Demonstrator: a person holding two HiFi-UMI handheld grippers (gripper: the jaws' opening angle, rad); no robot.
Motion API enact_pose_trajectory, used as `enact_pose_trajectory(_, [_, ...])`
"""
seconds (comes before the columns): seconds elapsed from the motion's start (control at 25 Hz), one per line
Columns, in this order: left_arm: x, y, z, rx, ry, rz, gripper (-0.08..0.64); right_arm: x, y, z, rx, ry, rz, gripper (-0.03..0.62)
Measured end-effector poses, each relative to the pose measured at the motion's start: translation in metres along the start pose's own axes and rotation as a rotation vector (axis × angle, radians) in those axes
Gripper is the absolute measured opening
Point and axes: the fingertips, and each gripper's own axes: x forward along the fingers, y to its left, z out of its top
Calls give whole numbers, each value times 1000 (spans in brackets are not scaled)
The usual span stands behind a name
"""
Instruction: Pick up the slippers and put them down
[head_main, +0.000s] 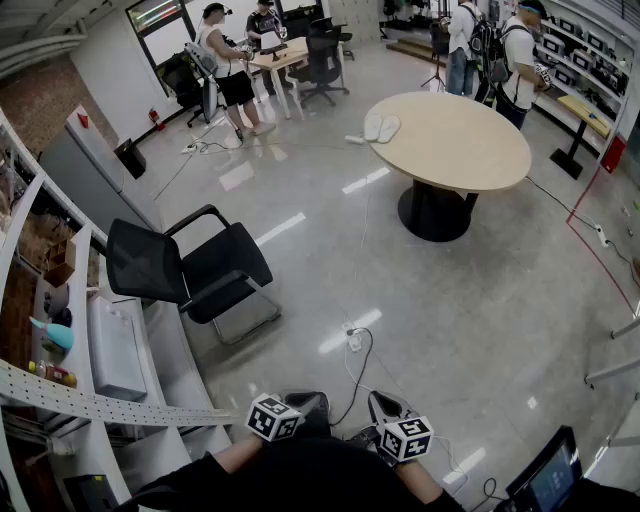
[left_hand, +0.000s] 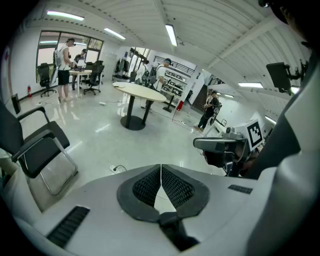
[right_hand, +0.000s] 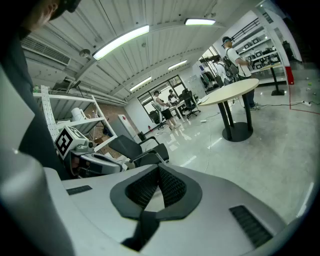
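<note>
The left gripper (left_hand: 160, 169) and right gripper (right_hand: 159, 169) are pressing their jaws together, gripping nothing. The slippers (head_main: 381, 127) are lying on the table (head_main: 470, 150), well apart from both.

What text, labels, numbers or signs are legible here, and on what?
No text can be read.
Marker cubes: black-and-white square patterns only, no words.
Laptop screen: too blurred to read.
Shelf items: too small to read.
</note>
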Motion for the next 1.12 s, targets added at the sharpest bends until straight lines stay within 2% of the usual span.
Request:
enact_pose_trajectory(0.2, [21, 2, 61, 37, -99, -22, 25, 2, -14, 37, -54, -52, -31, 15])
enact_pose_trajectory(0.36, [25, -2, 136, 89, -241, -93, 25, 6, -21, 75, -103, -93, -79, 15])
enact_pose_trajectory(0.52, [9, -10, 202, 200, -376, -164, 25, 16, -16, 137, -159, -194, -127, 17])
enact_pose_trajectory(0.72, [-6, 18, 244, 342, -444, -216, 25, 60, -2, 202, -236, -242, -209, 17])
enact_pose_trajectory(0.88, [-8, 71, 258, 333, -435, -254, 25, 117, 2, 218, -218, -216, -236, 17])
enact_pose_trajectory(1.12, [-13, 159, 264, 213, -404, -271, 25, 203, 20, 227, -219, -111, -224, 17])
